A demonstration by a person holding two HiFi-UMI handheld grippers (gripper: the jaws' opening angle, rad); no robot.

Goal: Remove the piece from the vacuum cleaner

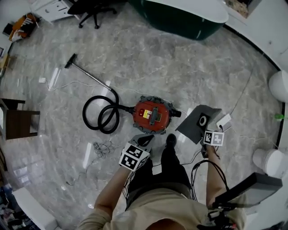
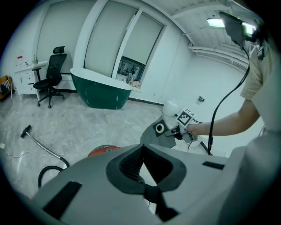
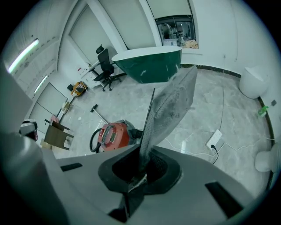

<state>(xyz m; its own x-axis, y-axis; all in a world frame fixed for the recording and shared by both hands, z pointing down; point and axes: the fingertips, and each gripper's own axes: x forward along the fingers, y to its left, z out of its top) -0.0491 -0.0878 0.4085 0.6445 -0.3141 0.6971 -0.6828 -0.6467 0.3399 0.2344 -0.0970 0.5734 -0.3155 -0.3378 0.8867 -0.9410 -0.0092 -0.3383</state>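
The red vacuum cleaner stands on the marble floor with its black hose coiled at its left and its wand lying beyond. A flat grey piece with a round hole is lifted clear of it at the right. My right gripper is shut on that piece's lower edge. In the right gripper view the piece stands up from between the jaws, and the vacuum cleaner lies below. My left gripper hangs above the vacuum's near side, its jaw tips together with nothing in them.
A dark green tub-shaped counter and an office chair stand far off. A white power strip with cables lies on the right, a loose cord on the left. A wooden stool is at the far left.
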